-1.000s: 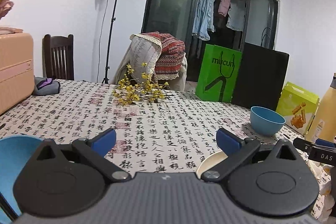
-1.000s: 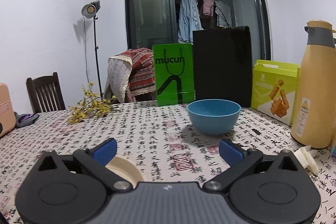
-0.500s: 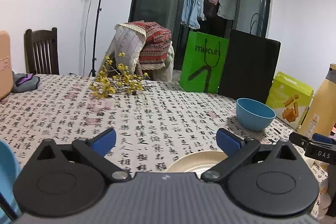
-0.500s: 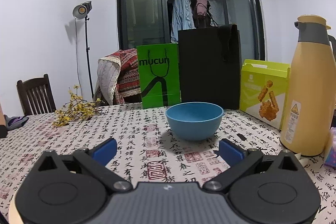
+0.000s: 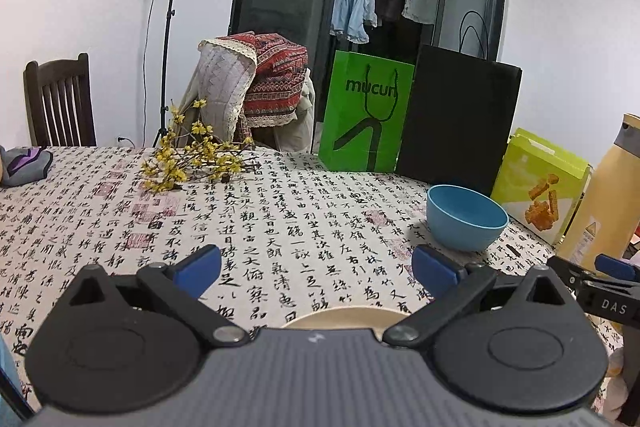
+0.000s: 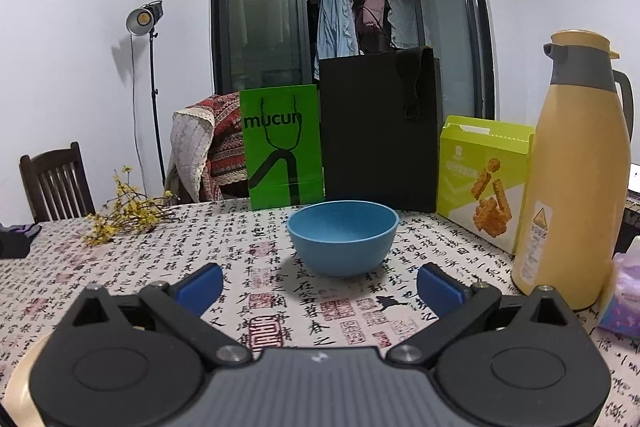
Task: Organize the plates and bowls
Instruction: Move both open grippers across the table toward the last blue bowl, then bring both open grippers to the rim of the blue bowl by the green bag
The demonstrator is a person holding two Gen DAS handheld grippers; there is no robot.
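Note:
A blue bowl (image 6: 343,237) stands upright on the calligraphy tablecloth, straight ahead of my right gripper (image 6: 319,287), which is open and empty, a little short of it. The bowl also shows in the left wrist view (image 5: 465,223), ahead to the right. My left gripper (image 5: 316,269) is open and empty above a cream plate (image 5: 344,317), whose rim shows just under the gripper body. The plate's edge also shows at the lower left of the right wrist view (image 6: 18,383). A sliver of a blue dish (image 5: 6,379) sits at the left edge.
A yellow thermos (image 6: 576,179) stands right of the bowl, with a lime snack box (image 6: 480,183), a black bag (image 6: 380,131) and a green bag (image 6: 282,147) behind. Yellow flower sprigs (image 5: 192,159) lie far left. The other gripper's tip (image 5: 600,283) shows at right.
Both grippers have swung right. The blue bowl is now centred ahead of the right gripper and closer. The cream plate has slid under the left gripper; the blue dish has nearly left view.

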